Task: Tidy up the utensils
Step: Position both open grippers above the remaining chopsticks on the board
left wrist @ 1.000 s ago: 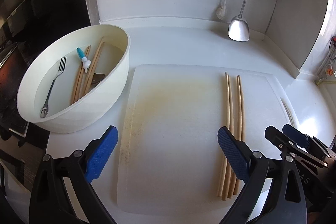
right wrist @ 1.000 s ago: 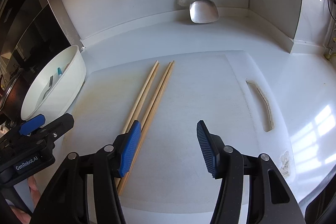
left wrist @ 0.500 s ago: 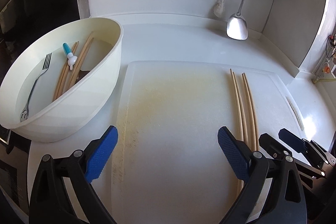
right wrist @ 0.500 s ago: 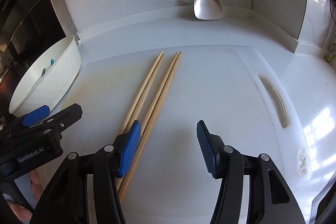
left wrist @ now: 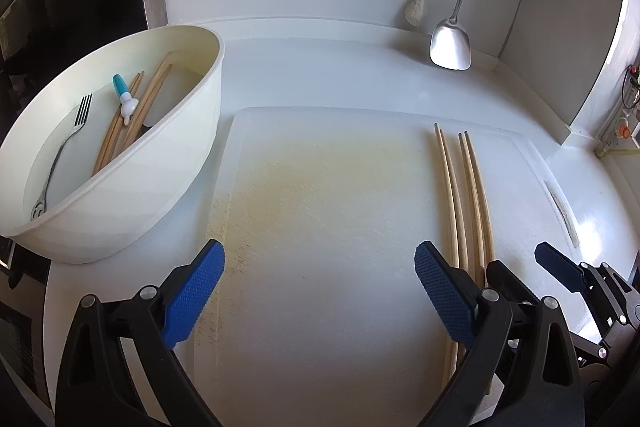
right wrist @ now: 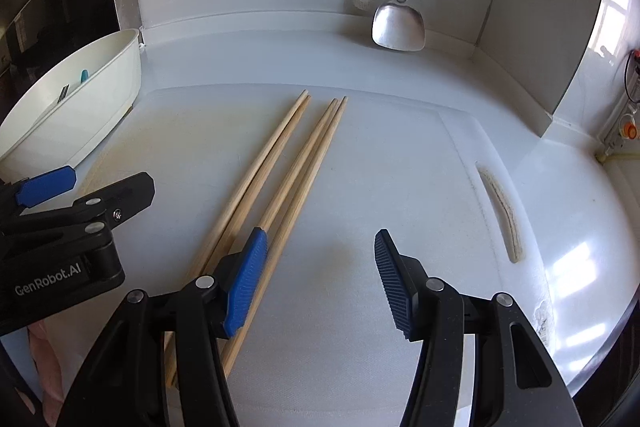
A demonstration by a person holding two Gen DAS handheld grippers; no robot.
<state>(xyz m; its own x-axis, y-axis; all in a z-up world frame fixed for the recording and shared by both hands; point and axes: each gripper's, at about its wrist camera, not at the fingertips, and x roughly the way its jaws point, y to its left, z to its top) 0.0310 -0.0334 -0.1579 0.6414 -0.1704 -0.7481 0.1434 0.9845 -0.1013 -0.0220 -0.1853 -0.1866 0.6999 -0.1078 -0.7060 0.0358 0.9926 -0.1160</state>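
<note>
The left tool (left wrist: 318, 291) hangs over the cutting board (left wrist: 320, 187) with its blue pads spread wide and nothing between them. Compared with a second ago it has sunk closer to the board, so the cream bowl (left wrist: 160, 195) now fills more of the left wrist view at 9 to 10 o'clock. Inside the bowl lie a fork (left wrist: 64, 151), several chopsticks and a small blue-and-white utensil (left wrist: 125, 99).

The right tool (right wrist: 320, 279) also stands open, at about half its span, gripping nothing. It has swung and rolled since the earlier frame: the four chopsticks on the board (right wrist: 280, 179), two pairs lying side by side, now run from 11 o'clock down under its left pad, which covers their near ends. They have not shifted on the board.

At 12 o'clock on the white worktop (left wrist: 320, 75) a metal spatula (left wrist: 450, 45) hangs against the back wall.
</note>
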